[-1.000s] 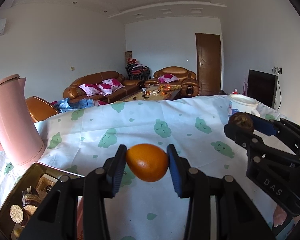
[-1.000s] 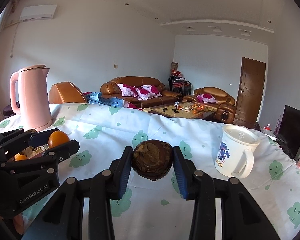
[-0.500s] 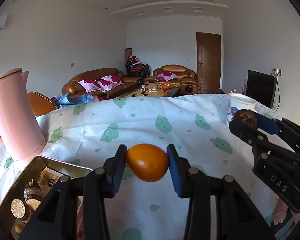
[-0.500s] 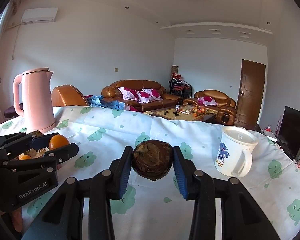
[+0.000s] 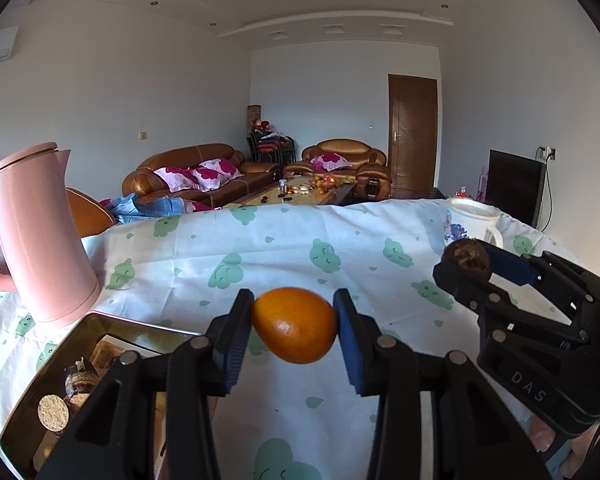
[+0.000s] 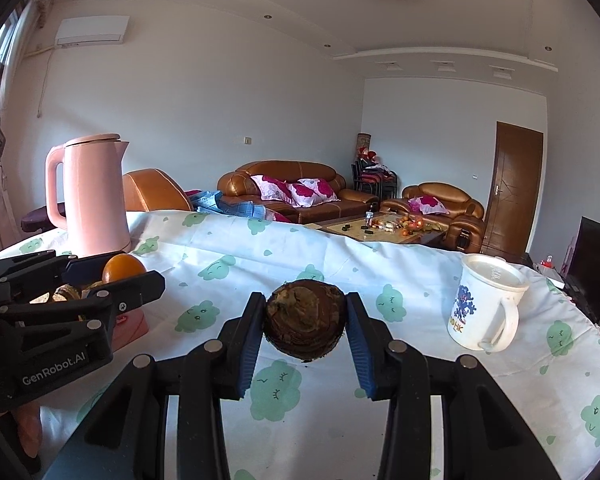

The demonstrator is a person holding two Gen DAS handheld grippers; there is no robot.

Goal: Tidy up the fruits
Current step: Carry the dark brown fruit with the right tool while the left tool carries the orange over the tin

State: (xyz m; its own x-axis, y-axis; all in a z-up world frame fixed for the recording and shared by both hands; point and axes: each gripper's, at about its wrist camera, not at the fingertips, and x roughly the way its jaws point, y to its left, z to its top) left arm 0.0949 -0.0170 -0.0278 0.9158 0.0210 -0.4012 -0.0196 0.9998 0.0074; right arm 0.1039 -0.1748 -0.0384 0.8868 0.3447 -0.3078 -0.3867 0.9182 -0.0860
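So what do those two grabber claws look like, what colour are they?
Both are black plastic, built from jointed bars pinned with round silver bolts. The left gripper and the right gripper each have two flat fingers lined with dark blue pads. White letters on the side read "GenRobot.AI" on the left one and "DAS" on the right. No cables or sleeves show.

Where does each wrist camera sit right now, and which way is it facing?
Left wrist: behind the left gripper shut on the orange, looking across the table; right gripper at its right.
Right wrist: behind the right gripper shut on the brown fruit, facing likewise; left gripper at its left.
Shared: kettle, mug, both fruits.
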